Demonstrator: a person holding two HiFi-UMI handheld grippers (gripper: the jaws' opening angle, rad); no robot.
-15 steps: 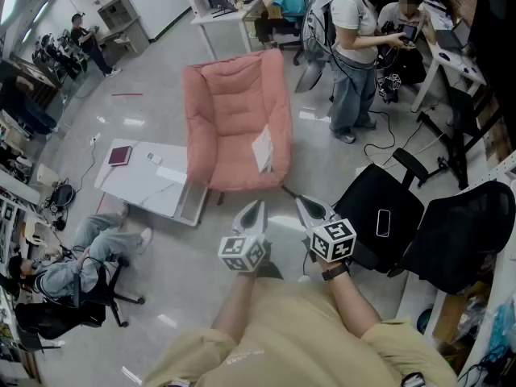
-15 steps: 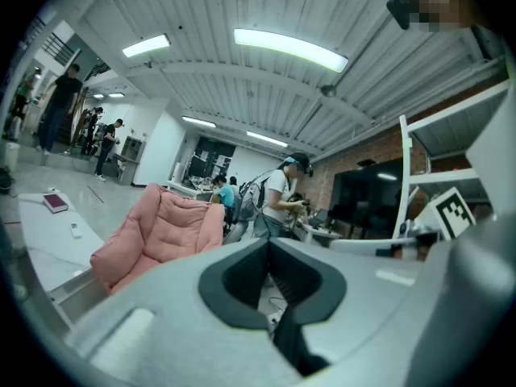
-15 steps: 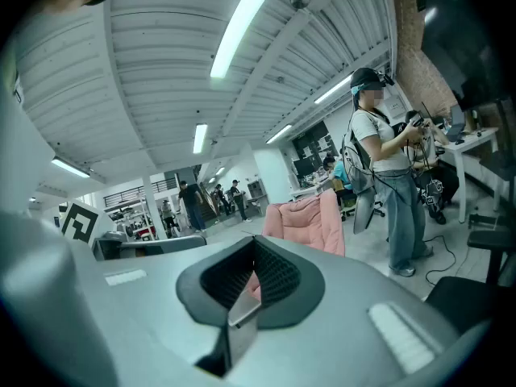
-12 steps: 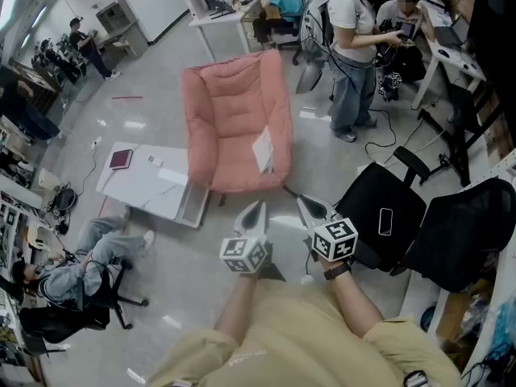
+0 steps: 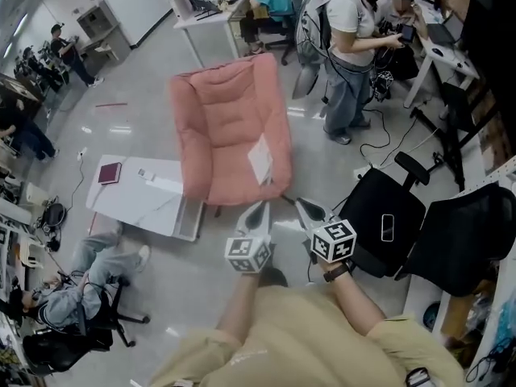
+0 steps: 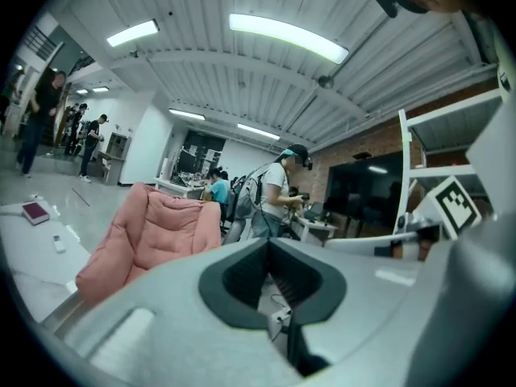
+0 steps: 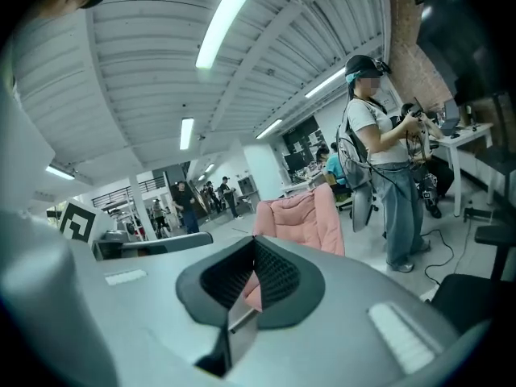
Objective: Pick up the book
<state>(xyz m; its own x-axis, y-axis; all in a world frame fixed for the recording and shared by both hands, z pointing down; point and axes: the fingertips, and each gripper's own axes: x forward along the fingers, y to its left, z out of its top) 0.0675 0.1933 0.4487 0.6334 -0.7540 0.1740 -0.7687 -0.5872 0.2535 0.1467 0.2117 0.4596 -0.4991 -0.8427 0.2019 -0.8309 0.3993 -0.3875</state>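
Note:
A small maroon book lies on the low white table at the left; the left gripper view shows the same book far off. A white booklet or sheet rests on the seat of the pink armchair. My left gripper and right gripper are held side by side in front of the person's chest, just short of the armchair's front edge. Both are shut with nothing between their jaws. In the gripper views, the left gripper and the right gripper point toward the armchair.
A black office chair with a phone on its seat stands close at the right, with a second one beyond it. A person sits on the floor at the lower left. A standing person and desks are behind the armchair.
The head view has shifted, so the armchair and table sit a little further left in the picture. Both grippers stay shut in about the same place.

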